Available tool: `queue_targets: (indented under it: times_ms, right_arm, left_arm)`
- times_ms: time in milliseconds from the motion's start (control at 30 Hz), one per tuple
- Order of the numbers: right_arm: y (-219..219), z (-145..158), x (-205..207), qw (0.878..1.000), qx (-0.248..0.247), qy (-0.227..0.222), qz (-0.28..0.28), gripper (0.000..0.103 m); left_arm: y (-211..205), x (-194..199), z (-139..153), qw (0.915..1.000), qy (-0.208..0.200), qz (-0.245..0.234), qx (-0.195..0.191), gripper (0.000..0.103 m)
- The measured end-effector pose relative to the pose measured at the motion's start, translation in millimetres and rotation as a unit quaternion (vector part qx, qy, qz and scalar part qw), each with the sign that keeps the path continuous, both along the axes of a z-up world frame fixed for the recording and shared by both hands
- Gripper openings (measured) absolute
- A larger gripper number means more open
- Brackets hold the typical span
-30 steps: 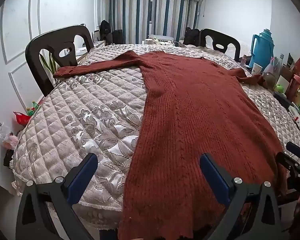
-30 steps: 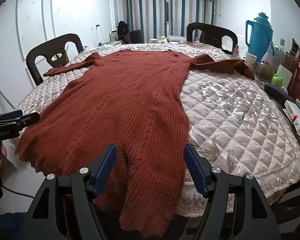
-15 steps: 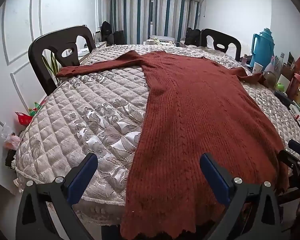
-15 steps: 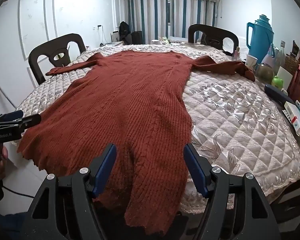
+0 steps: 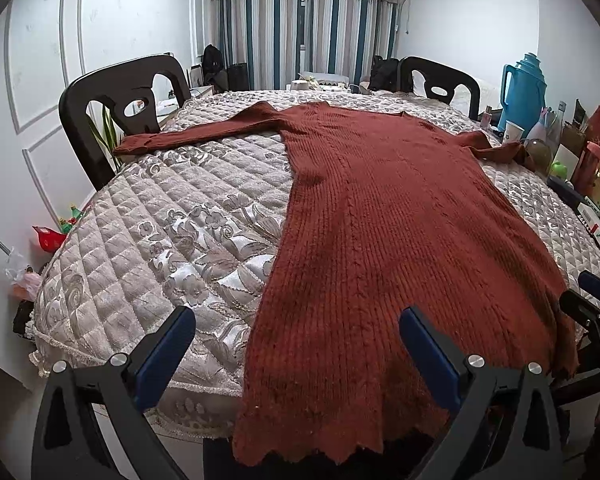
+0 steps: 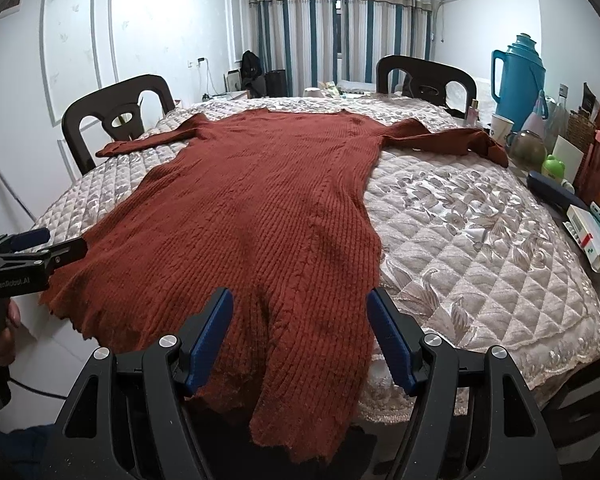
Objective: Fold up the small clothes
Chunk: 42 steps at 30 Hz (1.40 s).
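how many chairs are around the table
2. One dark chair stands at the table's left side beside the sweater's left sleeve; the other chair stands at the far end, right of centre. Any chairs on the near side would be out of view.

even indoor light, sharp focus, fisheye-bent dark corners.

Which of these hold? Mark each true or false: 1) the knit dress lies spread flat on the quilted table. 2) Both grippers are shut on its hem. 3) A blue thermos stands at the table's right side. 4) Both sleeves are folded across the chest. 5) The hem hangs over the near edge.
1) True: the knit dress lies flat on the quilted table.
2) False: the left gripper and the right gripper are open, holding nothing.
3) True: the blue thermos stands there.
4) False: both sleeves stretch outward.
5) True.
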State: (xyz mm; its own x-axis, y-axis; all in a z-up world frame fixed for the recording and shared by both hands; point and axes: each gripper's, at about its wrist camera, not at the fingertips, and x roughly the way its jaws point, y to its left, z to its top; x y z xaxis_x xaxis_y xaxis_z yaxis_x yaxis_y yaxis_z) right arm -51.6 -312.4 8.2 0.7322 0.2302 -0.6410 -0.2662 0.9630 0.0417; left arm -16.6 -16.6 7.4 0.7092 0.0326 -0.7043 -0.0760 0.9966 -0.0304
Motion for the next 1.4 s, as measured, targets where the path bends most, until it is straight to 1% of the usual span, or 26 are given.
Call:
queue_targets:
  times_ms: [33, 100, 467, 500, 533, 1167, 1200, 1400]
  right_arm:
    - [-0.3, 0.0, 0.1, 1.0, 0.001, 0.0, 0.0, 0.07]
    - [0.0, 0.1, -1.3, 1.0, 0.0, -0.001, -0.001, 0.07]
    - [1.0, 1.8, -2.3, 1.0, 0.001, -0.004, -0.001, 0.07]
    - [1.2, 2.0, -2.5, 1.0, 0.001, -0.004, -0.001, 0.07]
    - [1.1, 2.1, -2.5, 1.0, 0.002, -0.005, -0.001, 0.07]
    - [2.0, 3.2, -2.9, 1.0, 0.007, -0.009, 0.001, 0.07]
    - [2.0, 3.4, -3.2, 1.0, 0.008, -0.012, 0.001, 0.07]
    - [1.6, 4.2, -3.3, 1.0, 0.01, -0.015, 0.001, 0.07]
  left_arm:
    - [0.0, 1.7, -0.1, 1.0, 0.001, 0.0, -0.001, 0.103]
    - [-3.3, -8.5, -1.8, 1.0, 0.0, -0.002, 0.0, 0.103]
    - [-4.3, 1.1, -0.3, 1.0, 0.003, 0.001, 0.003, 0.103]
    - [-0.7, -9.3, -4.6, 1.0, 0.0, -0.002, 0.002, 0.103]
    - [-0.7, -9.6, -4.5, 1.0, 0.0, -0.003, 0.002, 0.103]
    - [3.7, -0.5, -3.1, 1.0, 0.001, -0.003, 0.006, 0.103]
    - [-0.9, -10.4, -4.8, 1.0, -0.002, -0.005, 0.007, 0.103]
    - [-0.9, -9.0, -4.3, 1.0, -0.002, -0.005, 0.007, 0.103]
